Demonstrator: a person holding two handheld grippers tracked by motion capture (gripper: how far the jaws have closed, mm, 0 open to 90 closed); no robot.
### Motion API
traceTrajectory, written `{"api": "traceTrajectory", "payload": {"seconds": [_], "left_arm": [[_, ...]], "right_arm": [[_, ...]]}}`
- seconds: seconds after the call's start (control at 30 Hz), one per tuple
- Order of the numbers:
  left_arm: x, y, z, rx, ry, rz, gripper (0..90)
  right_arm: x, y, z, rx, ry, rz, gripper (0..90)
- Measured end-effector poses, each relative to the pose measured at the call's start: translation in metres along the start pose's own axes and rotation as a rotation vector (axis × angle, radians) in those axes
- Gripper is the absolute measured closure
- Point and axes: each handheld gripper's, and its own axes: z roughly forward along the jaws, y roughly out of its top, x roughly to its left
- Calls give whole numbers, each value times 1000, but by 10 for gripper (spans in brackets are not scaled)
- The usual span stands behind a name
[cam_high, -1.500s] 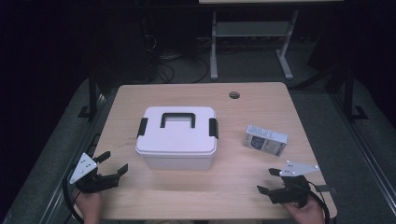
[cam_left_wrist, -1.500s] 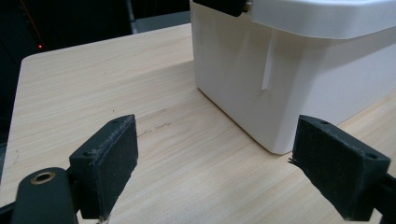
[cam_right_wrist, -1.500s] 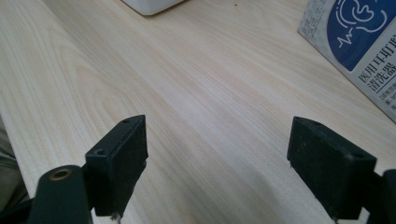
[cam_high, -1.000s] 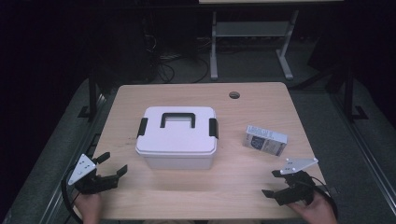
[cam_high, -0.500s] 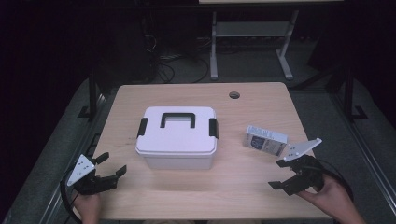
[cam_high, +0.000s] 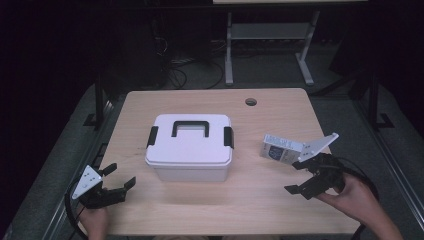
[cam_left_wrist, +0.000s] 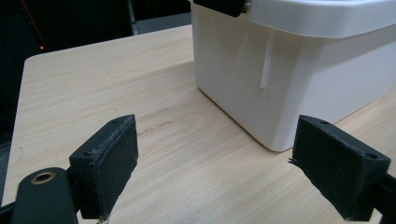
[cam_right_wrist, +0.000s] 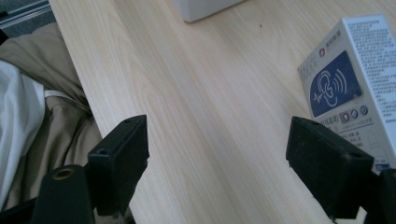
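A white storage box (cam_high: 190, 147) with a black handle and black side latches stands shut at the middle of the wooden table (cam_high: 210, 215). To its right lies a small white carton (cam_high: 281, 148) with a blue label. My left gripper (cam_high: 121, 175) rests open near the table's front left corner, pointing at the box. In the left gripper view the open gripper (cam_left_wrist: 224, 158) faces the near corner of the box (cam_left_wrist: 299, 70). My right gripper (cam_high: 296, 177) hangs open and tilted just in front of the carton. In the right gripper view the carton (cam_right_wrist: 350, 88) lies beside one jaw of the gripper (cam_right_wrist: 224, 163).
A round cable hole (cam_high: 251, 102) sits at the table's back right. Metal frame legs (cam_high: 229, 50) and cables stand on the dark floor behind. The person's beige and white clothing (cam_right_wrist: 37, 93) lies past the table's near edge in the right gripper view.
My right gripper has lifted, tilted and moved right and forward, close to the carton. The left gripper, the box and the carton have stayed put.
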Motion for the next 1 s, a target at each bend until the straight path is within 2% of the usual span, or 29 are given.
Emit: {"api": "traceTrajectory", "payload": {"seconds": [0.13,0.47,1.0], "left_arm": [[0,0,0,0,-1,0,134],[1,0,0,-6,-1,-5,134],[0,0,1,-4,0,-3,134]], "right_arm": [[0,10,-4,0,1,-11,208],[-3,36,-8,40,2,-45,219],[-8,71,-2,94,25,-85,220]]}}
